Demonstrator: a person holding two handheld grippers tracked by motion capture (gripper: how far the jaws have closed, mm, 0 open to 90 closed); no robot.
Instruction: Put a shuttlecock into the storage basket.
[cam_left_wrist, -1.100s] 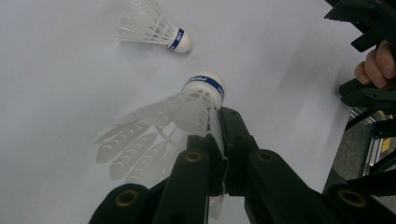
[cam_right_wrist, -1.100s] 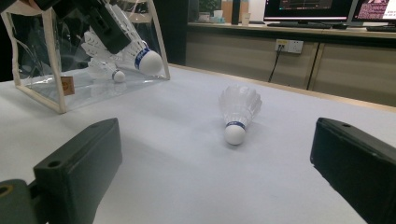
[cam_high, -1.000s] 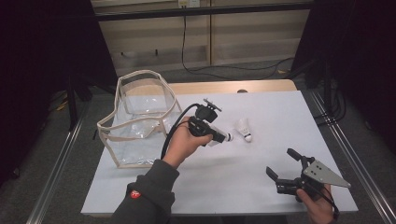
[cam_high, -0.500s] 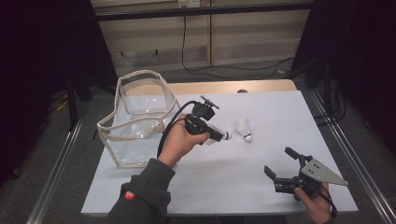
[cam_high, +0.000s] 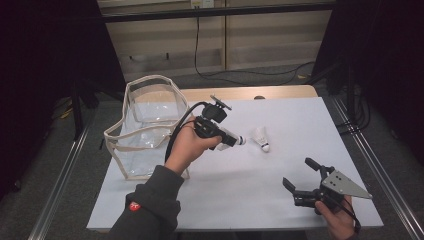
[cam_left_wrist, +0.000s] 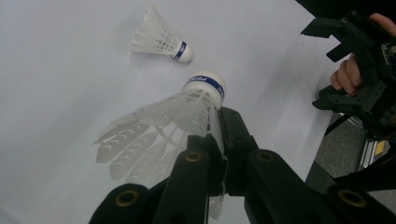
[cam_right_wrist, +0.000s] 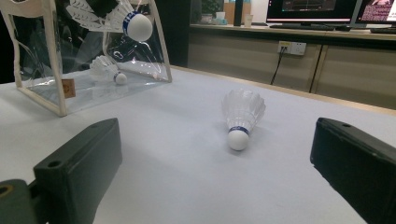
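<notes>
White shuttlecock (cam_left_wrist: 187, 109) pinched by its feathers in the left gripper (cam_high: 235, 141) goes next into the bag (cam_high: 145, 125) at the tabletop's left edge, while the right gripper (cam_high: 300, 177) gapes empty.

The left tool (cam_high: 235, 142), raised over the table, has its jaws clamped together, while the right tool (cam_high: 302, 175) rests low with jaws spread wide.

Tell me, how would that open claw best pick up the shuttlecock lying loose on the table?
The loose shuttlecock lies on its side, cork tip toward the right claw. I would probably come from above and pinch across the feather skirt near the blue band, where it is narrow and firm. The round cork might slip.
</notes>
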